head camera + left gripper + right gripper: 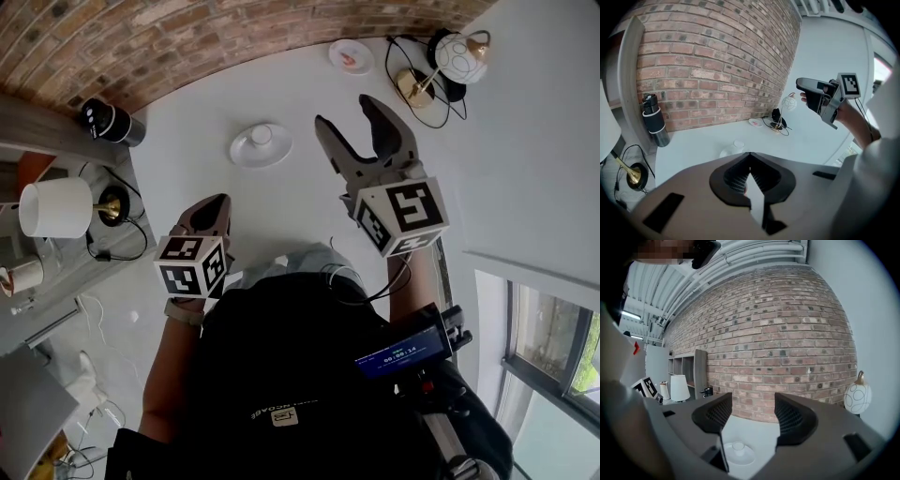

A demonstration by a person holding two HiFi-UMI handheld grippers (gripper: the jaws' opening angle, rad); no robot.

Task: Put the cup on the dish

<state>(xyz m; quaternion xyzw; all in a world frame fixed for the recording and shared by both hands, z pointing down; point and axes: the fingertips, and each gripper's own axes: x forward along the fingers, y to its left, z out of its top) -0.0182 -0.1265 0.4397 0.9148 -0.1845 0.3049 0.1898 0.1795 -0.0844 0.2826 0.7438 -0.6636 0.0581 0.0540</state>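
A small white cup (262, 136) stands upright on a white dish (246, 153) on the white table, toward the brick wall. My right gripper (346, 110) hovers to the right of the dish, open and empty, apart from the cup. In the right gripper view the cup (738, 446) and dish (746, 456) lie low between the open jaws (752, 413), well ahead of them. My left gripper (217, 202) is nearer the person, short of the dish, shut with nothing in it. The left gripper view shows its tips (750, 155) closed together, with the cup (738, 144) just beyond.
A small pink-marked plate (351, 56) and a globe lamp (458, 54) with black cables sit at the table's far right. A black bottle (106, 120) stands at the far left by the wall. A white-shaded lamp (54, 207) is on a side surface to the left.
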